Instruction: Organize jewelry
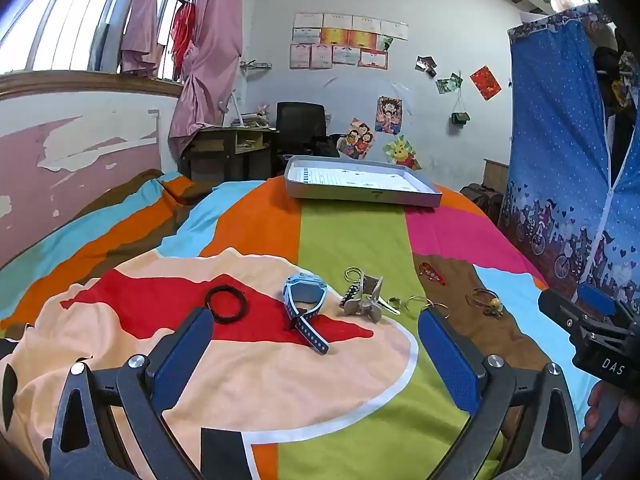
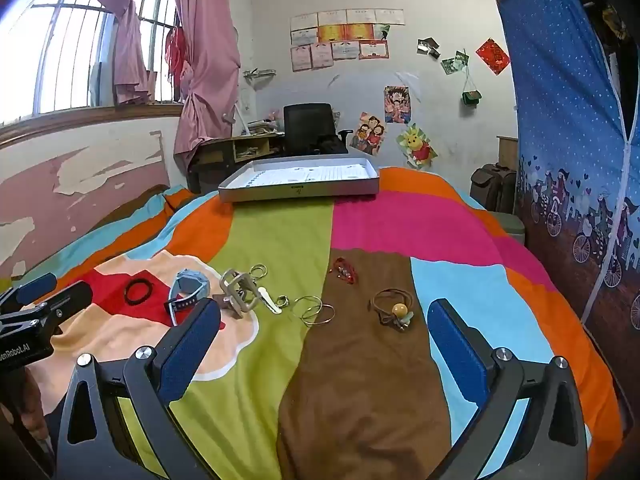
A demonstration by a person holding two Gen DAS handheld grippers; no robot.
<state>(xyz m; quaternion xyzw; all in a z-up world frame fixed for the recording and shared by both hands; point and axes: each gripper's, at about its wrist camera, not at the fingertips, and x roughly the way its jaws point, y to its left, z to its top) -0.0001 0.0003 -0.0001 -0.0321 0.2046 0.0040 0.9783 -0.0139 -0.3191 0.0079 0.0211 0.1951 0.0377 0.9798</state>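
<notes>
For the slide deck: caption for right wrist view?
Open right gripper above brown bead hair tie on striped bedspread.

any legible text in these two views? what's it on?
"DAS": black body of the right claw, cut off by the frame edge.
"enRobot.AI": black body of the left claw, start cut off.
Certificates on the white wall: too small to read.
Flat grey cardboard box lid: print blurred.

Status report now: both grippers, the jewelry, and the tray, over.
Left gripper open, empty, above the blue watch. Right gripper open, empty, near the gold bangles. Jewelry lies loose on the bedspread; tray beyond. Nothing blocks.
</notes>
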